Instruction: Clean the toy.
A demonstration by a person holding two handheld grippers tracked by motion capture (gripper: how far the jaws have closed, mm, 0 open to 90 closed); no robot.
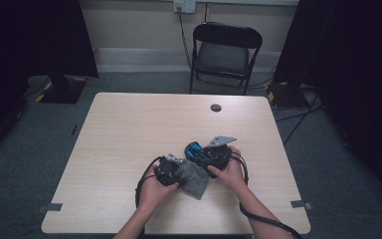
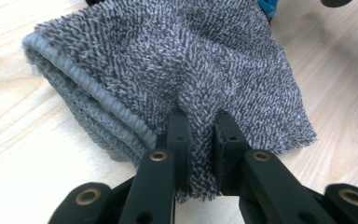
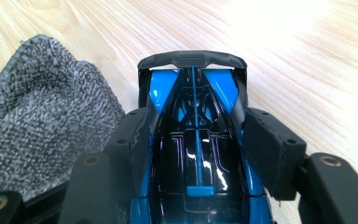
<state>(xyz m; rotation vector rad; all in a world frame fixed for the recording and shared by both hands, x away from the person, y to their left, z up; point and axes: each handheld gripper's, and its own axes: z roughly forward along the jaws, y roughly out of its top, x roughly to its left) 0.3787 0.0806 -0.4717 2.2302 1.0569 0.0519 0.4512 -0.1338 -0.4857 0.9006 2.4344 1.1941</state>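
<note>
Left claw [image 2: 198,135] is clamped on a fold of the grey towel [image 2: 177,70]; jaws nearly together, with a ridge of terry pinched up between the pads. In the left claw's own view the towel lies bunched on the tabletop [image 2: 23,154], thick hemmed edge at the left, frayed corner at the right, and a bit of blue shows past its far edge.

Right claw [image 3: 196,140] grips the blue and black toy car [image 3: 193,121] by its flanks, jaws about half spread, pads pressed against both sides of the body. The car's rear wing points away from the camera, nose toward the hand. Can't tell whether the wheels sit on the tabletop or hang just above it. The towel [image 3: 42,126] sits just beside the car on the left in that view, touching the left jaw there.

High view: both claws close together at the near middle of the tabletop [image 1: 129,124]. Left claw [image 1: 171,172] holds the near-left edge of the towel [image 1: 194,177], right claw [image 1: 214,155] has the toy car [image 1: 195,150] at the towel's far edge. Car and towel touch or overlap; exact contact is too small to resolve. A chair [image 1: 225,52] stands beyond the far edge.
</note>
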